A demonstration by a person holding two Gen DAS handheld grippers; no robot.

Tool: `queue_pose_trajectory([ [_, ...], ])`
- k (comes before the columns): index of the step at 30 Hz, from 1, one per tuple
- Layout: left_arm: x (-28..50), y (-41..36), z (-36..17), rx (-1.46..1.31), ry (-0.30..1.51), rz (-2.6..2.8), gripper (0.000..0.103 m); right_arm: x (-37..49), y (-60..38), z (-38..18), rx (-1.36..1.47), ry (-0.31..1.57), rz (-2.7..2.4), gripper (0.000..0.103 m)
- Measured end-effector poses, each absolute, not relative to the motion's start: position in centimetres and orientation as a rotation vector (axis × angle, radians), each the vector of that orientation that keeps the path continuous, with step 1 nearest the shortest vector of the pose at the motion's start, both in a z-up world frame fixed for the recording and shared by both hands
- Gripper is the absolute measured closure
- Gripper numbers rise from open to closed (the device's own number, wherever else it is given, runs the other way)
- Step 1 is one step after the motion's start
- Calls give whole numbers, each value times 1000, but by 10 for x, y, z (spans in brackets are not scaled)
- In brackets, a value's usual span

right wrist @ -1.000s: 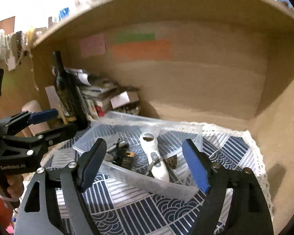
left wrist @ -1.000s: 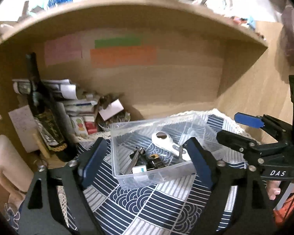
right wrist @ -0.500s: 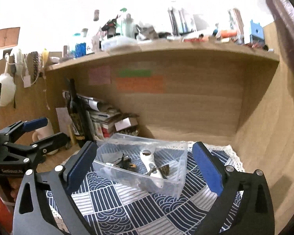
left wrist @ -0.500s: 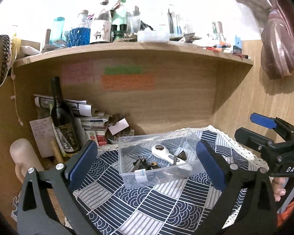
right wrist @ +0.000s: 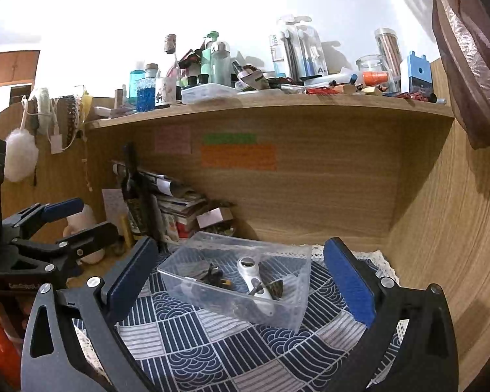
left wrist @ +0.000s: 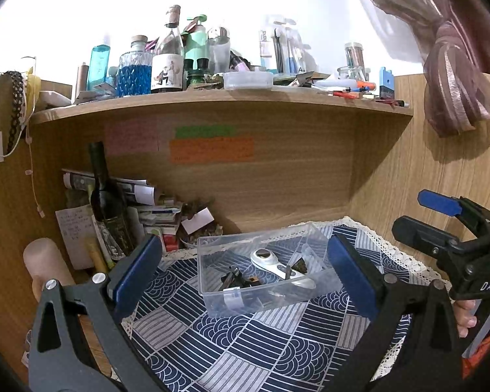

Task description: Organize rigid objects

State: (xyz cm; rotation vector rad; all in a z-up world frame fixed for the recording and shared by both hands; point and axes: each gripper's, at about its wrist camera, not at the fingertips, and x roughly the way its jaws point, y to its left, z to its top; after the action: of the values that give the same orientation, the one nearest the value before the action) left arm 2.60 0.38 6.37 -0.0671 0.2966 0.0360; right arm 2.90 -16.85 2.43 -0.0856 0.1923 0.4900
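Item 1: clear rectangular plastic box (left wrist: 264,271), standing on the blue-and-white patterned cloth with lace edging (left wrist: 232,343) that covers the wooden worktop (right wrist: 91,271). Contents: a white plastic handled tool with a round metal-ringed head (left wrist: 279,266), lying flat and diagonal across the middle of the box; a cluster of small dark metal pieces (left wrist: 236,279) to its left; a small dark brown triangular piece (left wrist: 299,266) touching its right side.

Item 2: left gripper (left wrist: 245,272), black frame with blue pads, jaws spread wide, holding nothing, short of the box with the box showing between the pads. Item 3: right gripper (right wrist: 240,276), same make, jaws equally wide and empty, also short of the box. Each gripper appears at the edge of the other's view.

Surroundings, back left corner of the alcove: a dark glass wine bottle (left wrist: 109,205), upright, standing against a leaning stack of papers and booklets (left wrist: 147,209); a small bowl of dark bits (left wrist: 201,233) just behind the box; a pale pink cylinder (left wrist: 45,268) at far left. Back panel: pink, green and orange paper notes (left wrist: 212,150). Above: wooden shelf (left wrist: 219,103) crowded with bottles, jars, a flat clear container and pens. A mauve curtain (left wrist: 454,98) hangs at upper right.
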Motion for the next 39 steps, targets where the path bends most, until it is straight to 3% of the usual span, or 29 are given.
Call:
queue_pose_trajectory([
  [39,28,1,65,-85,282,13,0,27,-166,26,-79,187,499,0],
])
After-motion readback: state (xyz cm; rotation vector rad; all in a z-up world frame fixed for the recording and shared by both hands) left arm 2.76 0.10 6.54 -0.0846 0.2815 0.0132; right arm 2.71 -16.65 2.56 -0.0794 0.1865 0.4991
